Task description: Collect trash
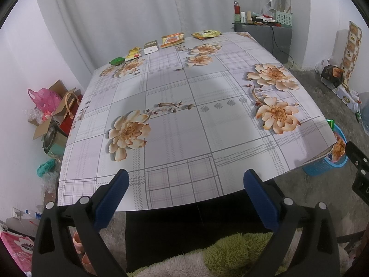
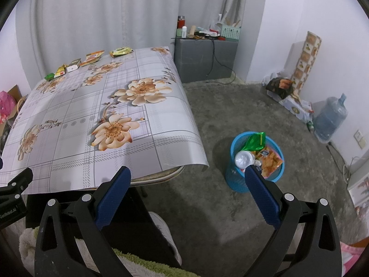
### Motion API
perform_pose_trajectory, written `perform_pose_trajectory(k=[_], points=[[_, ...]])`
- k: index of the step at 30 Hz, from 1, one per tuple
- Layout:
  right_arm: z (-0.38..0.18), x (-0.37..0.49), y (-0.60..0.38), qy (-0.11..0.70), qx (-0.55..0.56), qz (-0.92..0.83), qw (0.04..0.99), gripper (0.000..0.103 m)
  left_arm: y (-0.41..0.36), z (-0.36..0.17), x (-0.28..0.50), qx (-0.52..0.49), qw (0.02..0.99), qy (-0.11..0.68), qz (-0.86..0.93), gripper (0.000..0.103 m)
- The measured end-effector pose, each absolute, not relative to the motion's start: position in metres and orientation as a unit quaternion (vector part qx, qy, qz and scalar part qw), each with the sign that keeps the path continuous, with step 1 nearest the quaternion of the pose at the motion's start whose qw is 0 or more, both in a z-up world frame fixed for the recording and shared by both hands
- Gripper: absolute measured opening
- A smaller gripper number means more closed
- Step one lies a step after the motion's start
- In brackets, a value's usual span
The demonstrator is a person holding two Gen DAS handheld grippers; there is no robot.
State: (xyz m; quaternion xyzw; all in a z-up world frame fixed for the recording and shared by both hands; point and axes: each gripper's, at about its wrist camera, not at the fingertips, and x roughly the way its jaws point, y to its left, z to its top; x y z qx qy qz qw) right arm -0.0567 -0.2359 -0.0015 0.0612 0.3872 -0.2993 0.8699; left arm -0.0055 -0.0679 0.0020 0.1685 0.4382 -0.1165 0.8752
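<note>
Left gripper [image 1: 185, 180] and right gripper [image 2: 188, 177]: jaws wide open, empty; five wrappers [image 1: 171, 38] along bench [image 1: 175, 120] far edge

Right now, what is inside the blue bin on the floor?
The blue bin holds a green wrapper, an orange snack bag and a clear plastic bottle; anything beneath them is covered.

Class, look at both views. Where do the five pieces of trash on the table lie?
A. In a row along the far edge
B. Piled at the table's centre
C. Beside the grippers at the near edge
A: the green wrapper, yellow packet, white box, orange packet and yellow-green bag line the table's far edge.
</note>
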Motion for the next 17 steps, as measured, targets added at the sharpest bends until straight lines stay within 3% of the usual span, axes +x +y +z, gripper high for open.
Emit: perform_pose_trajectory(k=[17], points=[[-0.0016,-0.0557,-0.2333,0.387,0.061,-0.298,0.870,0.095,-0.0675,0.0016,-0.0037,0.168,0.874,0.440,-0.117,0.097]])
